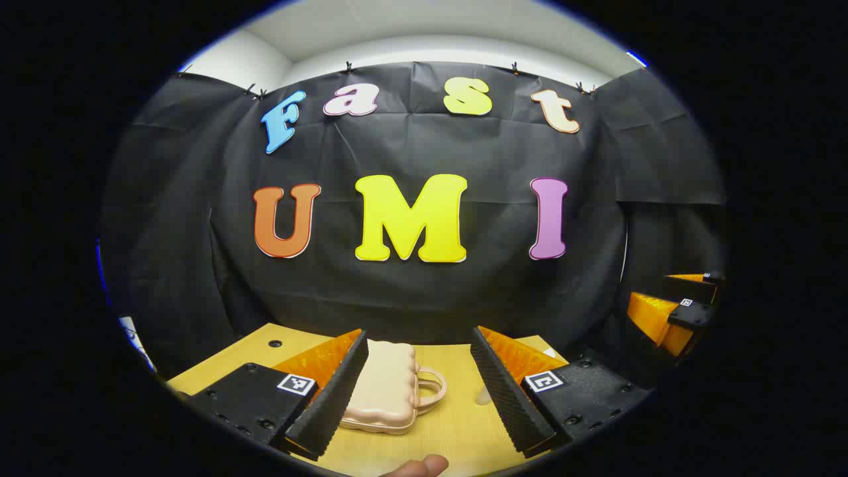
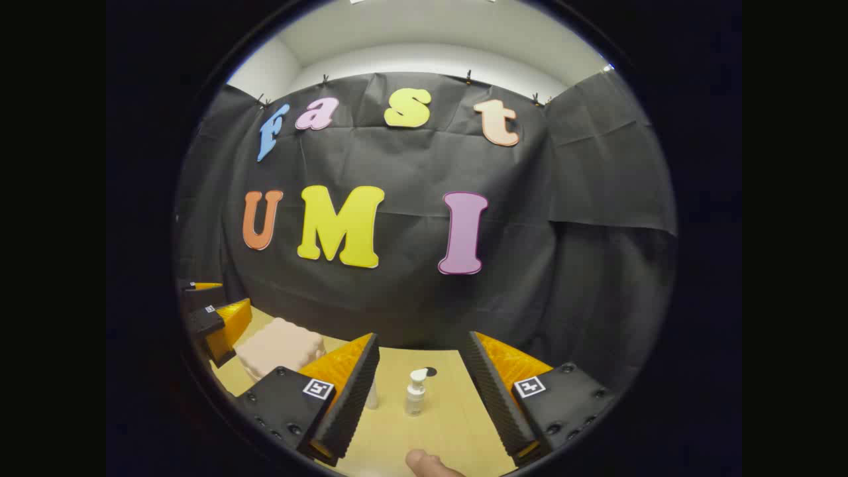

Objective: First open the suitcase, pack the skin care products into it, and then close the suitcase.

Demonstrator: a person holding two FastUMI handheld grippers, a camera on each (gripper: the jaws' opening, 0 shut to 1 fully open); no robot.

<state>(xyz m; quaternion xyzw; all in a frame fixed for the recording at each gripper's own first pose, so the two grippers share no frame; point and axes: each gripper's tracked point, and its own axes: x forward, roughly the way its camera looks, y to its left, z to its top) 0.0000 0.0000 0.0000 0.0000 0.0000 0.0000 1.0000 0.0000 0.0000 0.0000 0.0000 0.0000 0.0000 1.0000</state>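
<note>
Suitcase [image 1: 387, 391]: one pale pink ribbed hard-shell case, shut, lying between the left gripper's [image 1: 419, 397] spread fingers. One clear pump bottle with white head [image 2: 415, 392] stands between the right gripper's [image 2: 417, 401] parted fingers. No readable writing.

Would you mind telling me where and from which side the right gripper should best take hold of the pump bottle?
Probably by the body, below the pump head. The pump bottle stands upright on the wooden table, directly ahead between the right gripper's open jaws, so a level approach straight forward suits it. The narrow pump top would likely slip.
</note>
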